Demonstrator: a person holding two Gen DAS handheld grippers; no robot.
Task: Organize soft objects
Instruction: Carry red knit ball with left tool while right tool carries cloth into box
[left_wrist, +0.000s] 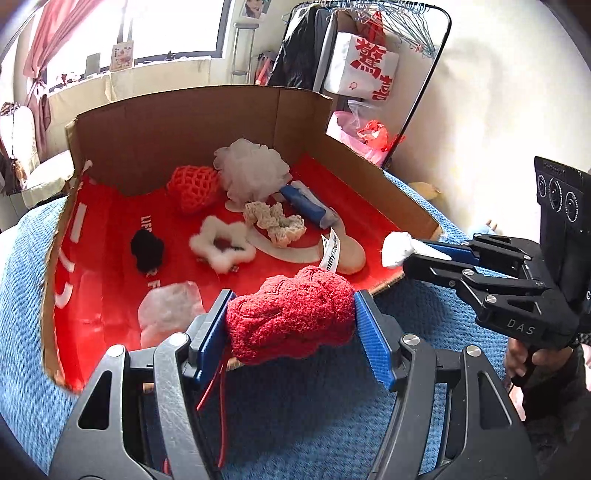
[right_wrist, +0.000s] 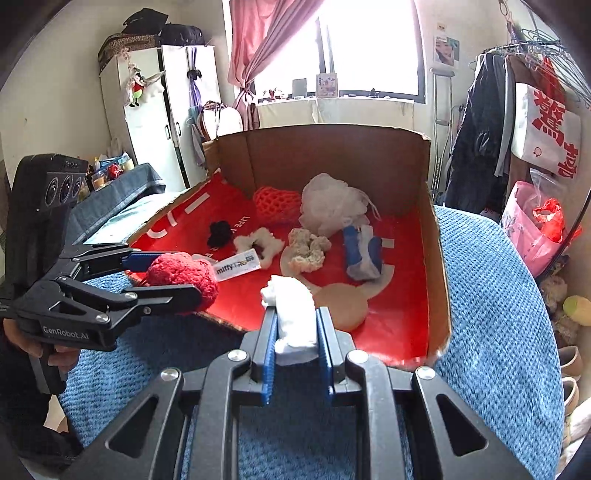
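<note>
My left gripper (left_wrist: 291, 325) is shut on a fluffy red knitted item (left_wrist: 291, 314) with a white "miffy" tag (left_wrist: 330, 251), held over the near edge of the cardboard box (left_wrist: 207, 122). The same red item (right_wrist: 183, 275) shows at the left of the right wrist view, in the left gripper (right_wrist: 177, 275). A white soft wad (right_wrist: 293, 314) sits pinched between the blue pads of my right gripper (right_wrist: 295, 321), which is shut on it. From the left wrist view that wad (left_wrist: 397, 249) pokes out at the right gripper's (left_wrist: 421, 253) tip.
The red-lined box holds a white mesh pouf (left_wrist: 251, 170), an orange net ball (left_wrist: 194, 186), a beige scrunchie (left_wrist: 275, 219), a white fluffy ring (left_wrist: 221, 245), a black pompom (left_wrist: 147, 251), a blue-grey roll (left_wrist: 308, 205) and clear wrap (left_wrist: 170, 308). A blue knit blanket (right_wrist: 491, 306) lies underneath.
</note>
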